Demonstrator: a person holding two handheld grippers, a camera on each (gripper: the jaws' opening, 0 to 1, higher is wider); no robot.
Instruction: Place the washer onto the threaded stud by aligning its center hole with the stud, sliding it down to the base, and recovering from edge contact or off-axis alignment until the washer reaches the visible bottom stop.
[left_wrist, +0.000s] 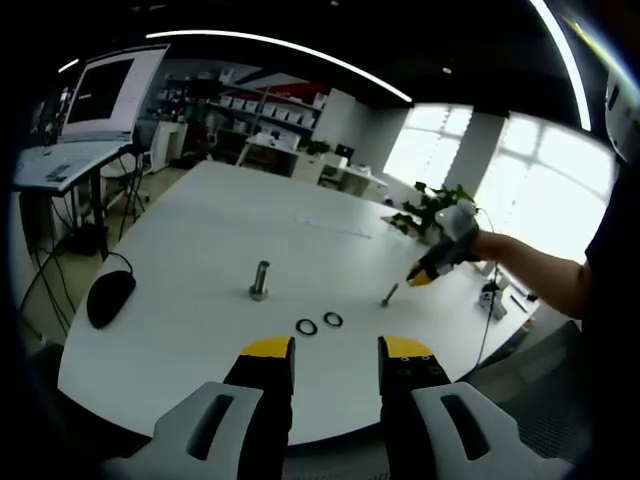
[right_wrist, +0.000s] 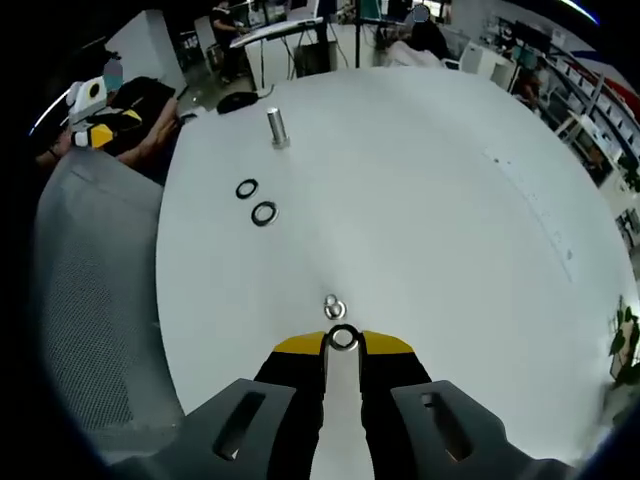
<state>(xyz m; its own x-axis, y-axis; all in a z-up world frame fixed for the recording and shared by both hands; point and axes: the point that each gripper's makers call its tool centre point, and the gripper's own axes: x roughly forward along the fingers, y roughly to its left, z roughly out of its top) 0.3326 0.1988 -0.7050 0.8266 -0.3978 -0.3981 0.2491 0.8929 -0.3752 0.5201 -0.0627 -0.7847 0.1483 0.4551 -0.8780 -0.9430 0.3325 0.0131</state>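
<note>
A small threaded stud stands on the white table, just ahead of my right gripper. That gripper is shut on a metal washer, held flat at the jaw tips a short way short of the stud. In the left gripper view the same stud leans slightly, with the right gripper close to its right, held by a person's arm. My left gripper is open and holds nothing, hovering over the table's near edge.
Two black rings lie near a large upright bolt. A black mouse sits at the left edge. A grey chair stands beside the table. A monitor and a plant are further off.
</note>
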